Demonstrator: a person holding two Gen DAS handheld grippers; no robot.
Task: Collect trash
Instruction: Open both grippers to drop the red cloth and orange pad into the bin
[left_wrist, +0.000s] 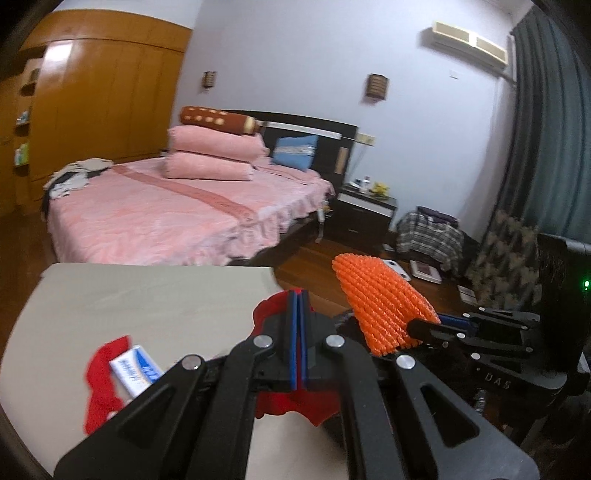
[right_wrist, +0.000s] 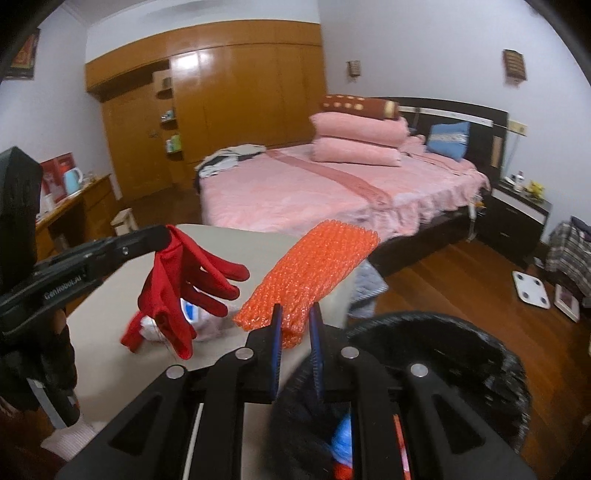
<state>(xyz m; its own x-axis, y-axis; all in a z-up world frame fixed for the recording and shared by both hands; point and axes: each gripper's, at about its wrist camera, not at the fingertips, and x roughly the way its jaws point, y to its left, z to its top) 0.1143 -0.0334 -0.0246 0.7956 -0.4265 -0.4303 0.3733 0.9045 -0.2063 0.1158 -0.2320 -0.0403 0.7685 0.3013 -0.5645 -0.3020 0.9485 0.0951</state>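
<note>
Home bedroom.
Pink-covered bed (right_wrist: 332, 192) with stacked pillows (right_wrist: 356, 142) at 12 o'clock, wooden wardrobe (right_wrist: 229, 103) at 11, nightstand (right_wrist: 517, 218) at 3, wood floor (right_wrist: 461, 288).

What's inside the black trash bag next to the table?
Inside the black trash bag, something blue and something red show. The right hand-held gripper covers the rest.

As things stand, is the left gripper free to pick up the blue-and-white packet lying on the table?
Probably not yet. The left gripper is shut on the red glove, which hangs over the blue-and-white packet on the table. It would likely need to drop the glove first; otherwise nothing else blocks the packet.
</note>
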